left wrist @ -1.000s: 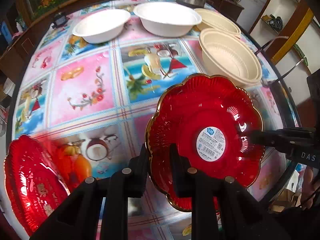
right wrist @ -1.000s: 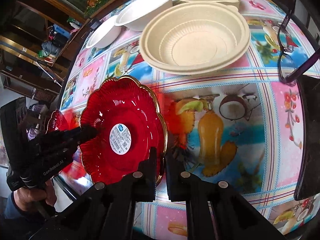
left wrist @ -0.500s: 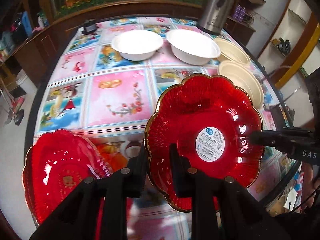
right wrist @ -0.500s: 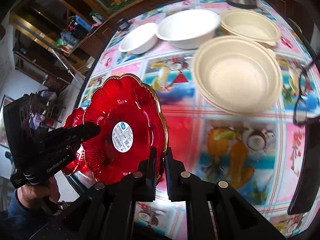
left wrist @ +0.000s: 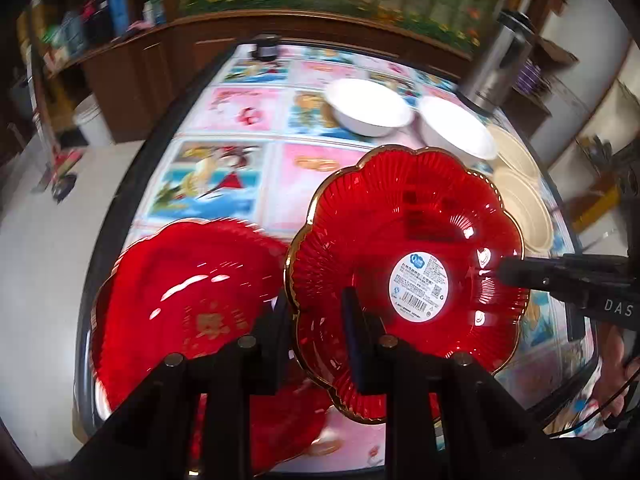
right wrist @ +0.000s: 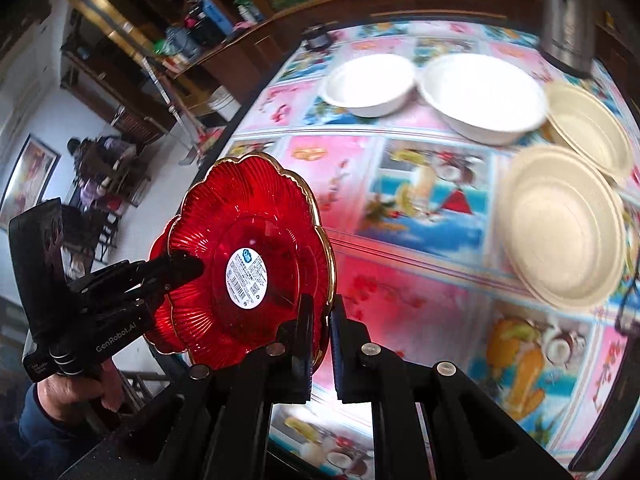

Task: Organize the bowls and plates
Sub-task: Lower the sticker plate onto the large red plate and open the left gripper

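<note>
A red flower-shaped plate (left wrist: 404,248) with a gold rim and a white label is held in the air by both grippers. My left gripper (left wrist: 316,320) is shut on its near rim. My right gripper (right wrist: 322,316) is shut on the opposite rim, and the plate also shows in the right wrist view (right wrist: 248,260). A second red plate (left wrist: 188,300) lies on the table at the left, just below and beside the held one. Two white bowls (left wrist: 368,108) (left wrist: 456,126) and two cream bowls (right wrist: 560,224) (right wrist: 588,128) stand at the far side.
The round table (left wrist: 224,176) has a colourful picture cloth and a dark edge. A steel thermos (left wrist: 496,68) stands at the back right. A small dark object (left wrist: 266,46) sits at the far edge. Wooden cabinets and floor lie to the left.
Both grippers have carried the held plate leftward and higher, so it now hangs next to the second red plate. The bowls look farther away.
</note>
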Tool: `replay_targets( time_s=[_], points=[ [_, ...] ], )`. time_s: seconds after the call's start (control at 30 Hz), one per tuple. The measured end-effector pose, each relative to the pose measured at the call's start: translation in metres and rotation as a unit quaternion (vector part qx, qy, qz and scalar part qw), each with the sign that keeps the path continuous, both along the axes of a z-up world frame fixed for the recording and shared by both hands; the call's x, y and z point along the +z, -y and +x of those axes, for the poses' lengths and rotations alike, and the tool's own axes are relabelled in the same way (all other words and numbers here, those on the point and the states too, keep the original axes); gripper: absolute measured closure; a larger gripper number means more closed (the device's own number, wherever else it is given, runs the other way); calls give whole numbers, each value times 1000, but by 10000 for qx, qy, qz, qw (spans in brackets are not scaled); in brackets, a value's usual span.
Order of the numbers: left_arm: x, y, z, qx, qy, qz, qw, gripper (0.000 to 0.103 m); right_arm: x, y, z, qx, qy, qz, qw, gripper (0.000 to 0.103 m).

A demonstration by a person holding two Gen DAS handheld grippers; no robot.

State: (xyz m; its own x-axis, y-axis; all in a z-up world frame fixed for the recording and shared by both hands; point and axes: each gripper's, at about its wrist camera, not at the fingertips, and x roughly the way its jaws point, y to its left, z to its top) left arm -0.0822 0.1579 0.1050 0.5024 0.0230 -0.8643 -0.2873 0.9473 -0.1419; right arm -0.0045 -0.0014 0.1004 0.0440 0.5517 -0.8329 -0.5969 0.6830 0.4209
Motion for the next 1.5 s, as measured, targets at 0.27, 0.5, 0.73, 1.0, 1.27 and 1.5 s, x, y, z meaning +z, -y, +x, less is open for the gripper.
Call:
replay_targets(
  time_s=[0.27,0.5,0.73,1.0,1.27,1.5],
  points=[
    [-7,-57,-43,876,-51,-131,9961,81,-7,-71,-19,822,76,-102,9965,94],
    [-30,-90,-68,1397,-290,-231,9895,81,-25,-126,-37,1388,68,-317,9898,94],
    [-48,-106,-74,1603,-493,-260,9855,81,-48,-157,-40,1613,5,-533,9855,94],
    [-56,-112,-73,1619,-591,-295,9846,75,-69,-170,-40,1601,-191,-684,9846,92],
    [-57,-109,-68,1479,-532,-426,9866,52,-81,-176,-38,1532,-326,-769,9847,87],
    [-51,-106,-67,1433,-445,-387,9879,36,-77,-182,-44,1657,-251,-652,9837,63]
  ],
)
